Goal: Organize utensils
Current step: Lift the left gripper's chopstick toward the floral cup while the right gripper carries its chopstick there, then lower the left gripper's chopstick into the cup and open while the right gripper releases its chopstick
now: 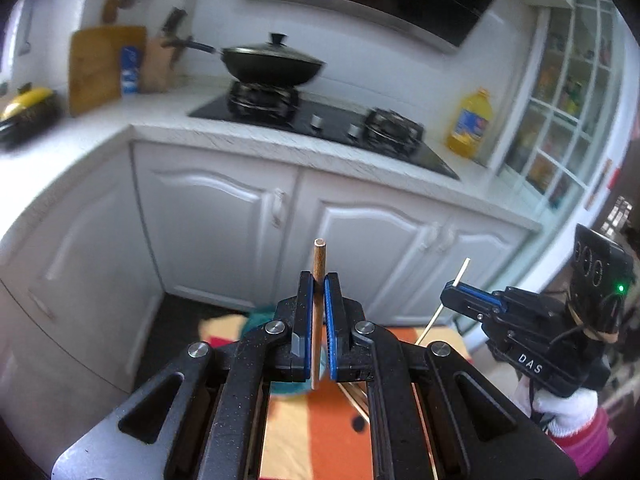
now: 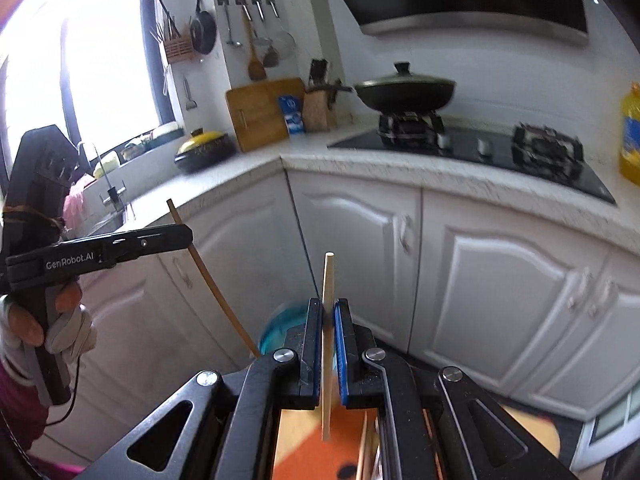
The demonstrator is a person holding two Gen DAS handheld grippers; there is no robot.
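Left gripper (image 1: 319, 280): clamped on a brown chopstick (image 1: 319, 264), upright at lower centre of its view.
Right gripper (image 2: 328, 306): clamped on a pale chopstick (image 2: 329, 280), near upright, lower centre.
Below: orange patterned cloth (image 1: 316, 432), more chopsticks (image 1: 354, 398) lying on it.
Middle: white cabinets (image 2: 500, 280).
Far: lidded wok (image 1: 272, 62) on the stove (image 1: 320, 120), upper centre.

Both tools are black with blue pads inside the fingers and round silver screws. The left gripper (image 2: 188, 236) has "GenRobot.AI" in white letters. The right gripper (image 1: 446, 292) says "DAS" and shows a tiny green light. Thin black cables hang down. The hands wear white gloves (image 2: 70, 332) and pink sleeves (image 1: 588, 436).
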